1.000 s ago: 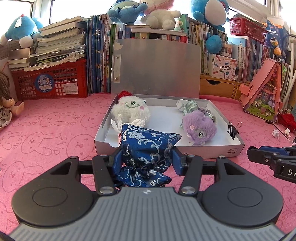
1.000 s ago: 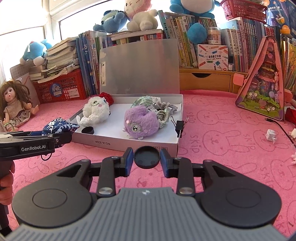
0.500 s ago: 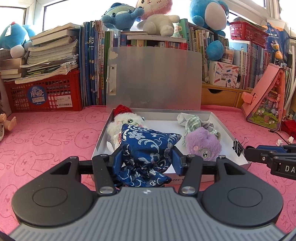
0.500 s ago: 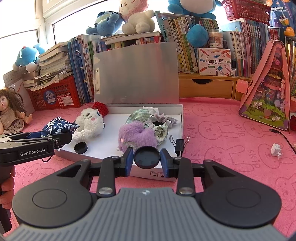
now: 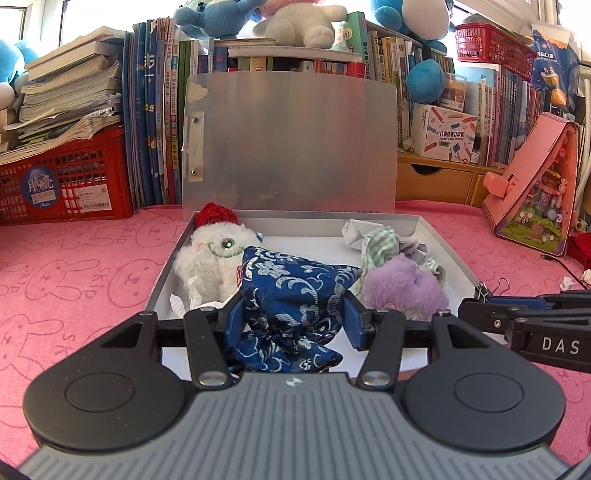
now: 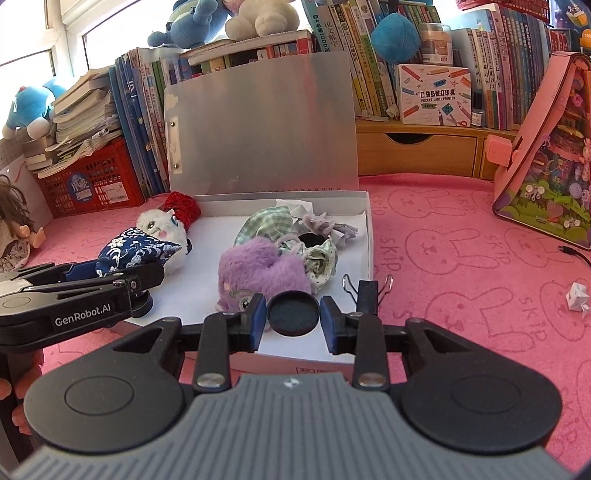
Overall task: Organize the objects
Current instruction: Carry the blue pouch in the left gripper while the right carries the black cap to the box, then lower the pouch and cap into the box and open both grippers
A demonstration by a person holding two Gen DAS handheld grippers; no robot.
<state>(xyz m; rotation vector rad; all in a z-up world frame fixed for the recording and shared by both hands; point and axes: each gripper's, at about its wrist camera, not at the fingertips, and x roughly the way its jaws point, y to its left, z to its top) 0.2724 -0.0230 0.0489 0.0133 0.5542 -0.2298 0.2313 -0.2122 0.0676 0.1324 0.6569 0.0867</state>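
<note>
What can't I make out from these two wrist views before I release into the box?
- Box floor beneath the blue pouch: left wrist view, hidden by pouch and left tool.
- Purple plush face: right wrist view, partly behind the black cap and right tool.
- Doll: right wrist view, cut off by the left edge.

place: child's room at home | cues: plush toys [image 5: 306, 22]; packed bookshelf [image 6: 517, 74]; doll [image 6: 14, 229]
</note>
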